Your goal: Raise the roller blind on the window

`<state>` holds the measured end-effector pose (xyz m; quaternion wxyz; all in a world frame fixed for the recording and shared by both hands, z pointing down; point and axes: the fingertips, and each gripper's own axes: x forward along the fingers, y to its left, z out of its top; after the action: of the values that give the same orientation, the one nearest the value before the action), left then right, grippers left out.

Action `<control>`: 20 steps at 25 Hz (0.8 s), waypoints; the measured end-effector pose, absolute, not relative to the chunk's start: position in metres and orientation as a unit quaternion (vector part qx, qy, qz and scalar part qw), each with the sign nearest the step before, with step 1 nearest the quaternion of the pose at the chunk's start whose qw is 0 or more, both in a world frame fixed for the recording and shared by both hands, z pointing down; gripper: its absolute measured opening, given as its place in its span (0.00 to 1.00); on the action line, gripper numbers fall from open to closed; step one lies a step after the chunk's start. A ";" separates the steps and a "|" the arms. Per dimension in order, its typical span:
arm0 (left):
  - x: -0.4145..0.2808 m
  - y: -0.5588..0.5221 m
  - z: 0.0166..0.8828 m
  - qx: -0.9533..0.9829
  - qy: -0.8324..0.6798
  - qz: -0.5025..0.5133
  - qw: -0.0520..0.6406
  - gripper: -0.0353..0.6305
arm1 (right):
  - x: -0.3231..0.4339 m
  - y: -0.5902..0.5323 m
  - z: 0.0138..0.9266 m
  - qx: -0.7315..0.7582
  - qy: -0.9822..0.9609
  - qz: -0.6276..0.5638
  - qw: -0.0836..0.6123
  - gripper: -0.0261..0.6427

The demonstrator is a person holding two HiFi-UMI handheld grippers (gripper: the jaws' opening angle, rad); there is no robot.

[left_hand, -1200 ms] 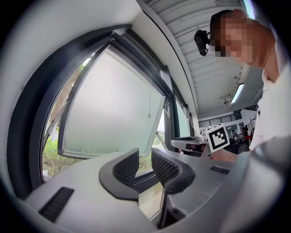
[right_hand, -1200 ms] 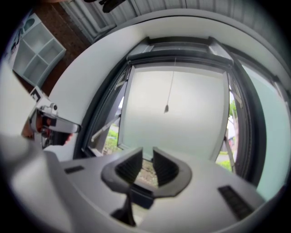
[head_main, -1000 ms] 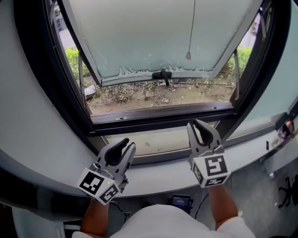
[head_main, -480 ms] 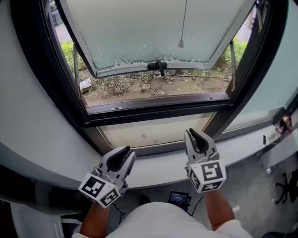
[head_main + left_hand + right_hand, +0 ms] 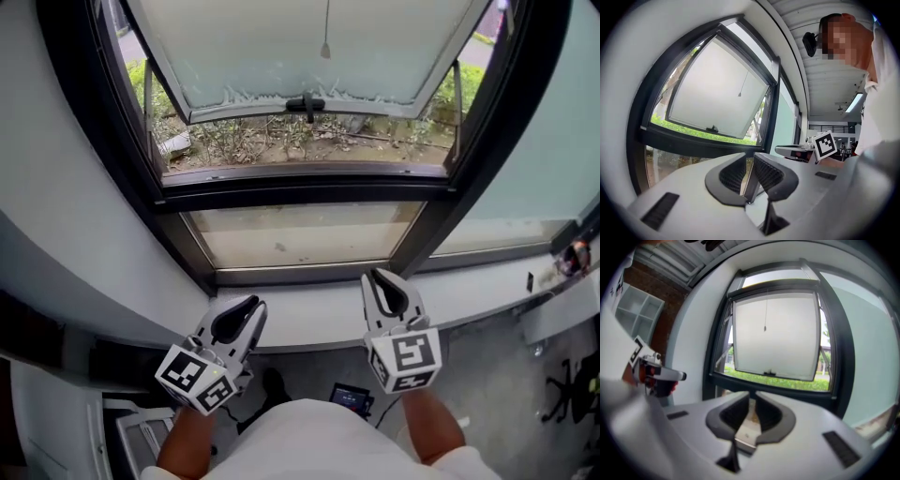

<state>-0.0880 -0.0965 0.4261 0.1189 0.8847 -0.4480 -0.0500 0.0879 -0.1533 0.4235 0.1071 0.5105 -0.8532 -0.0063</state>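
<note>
Left gripper point(image 5: 246, 309) and right gripper point(image 5: 382, 281), just narrowed, empty, hover clear of sill point(image 5: 309, 315).

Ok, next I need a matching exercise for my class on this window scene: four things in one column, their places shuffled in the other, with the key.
Things
1 cord pull
2 window handle
3 small screen
4 shrubs

Places
A outdoors, beyond the open sash
B low in the head view, between the person's forearms
C hanging in front of the frosted pane
D dark, at the sash's bottom edge

Pairs: 1-C, 2-D, 3-B, 4-A
</note>
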 end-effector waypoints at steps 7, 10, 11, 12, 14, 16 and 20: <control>-0.037 -0.041 0.440 0.875 -0.464 -0.042 0.133 0.15 | 0.132 -0.105 0.442 0.487 -0.866 0.007 0.113 0.11; -0.022 -0.020 0.443 0.868 -0.477 -0.036 0.136 0.15 | 0.148 -0.089 0.445 0.478 -0.870 0.008 0.117 0.11; -0.018 -0.013 0.443 0.866 -0.480 -0.034 0.136 0.14 | 0.152 -0.084 0.446 0.476 -0.872 0.007 0.117 0.11; -0.014 -0.007 0.443 0.865 -0.483 -0.032 0.135 0.14 | 0.155 -0.080 0.446 0.474 -0.873 0.007 0.118 0.11; -0.010 0.003 0.442 0.863 -0.486 -0.029 0.133 0.14 | 0.159 -0.073 0.445 0.470 -0.875 0.007 0.117 0.11; -0.009 0.010 0.440 0.862 -0.489 -0.028 0.132 0.14 | 0.159 -0.067 0.445 0.465 -0.878 0.007 0.115 0.11; -0.008 0.022 0.444 0.862 -0.487 -0.019 0.138 0.14 | 0.155 -0.054 0.444 0.455 -0.883 0.010 0.115 0.11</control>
<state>-0.0083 0.0221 0.4439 0.1383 0.8622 -0.4869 -0.0195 0.1550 -0.0535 0.4440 0.1145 0.4546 -0.8833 0.0095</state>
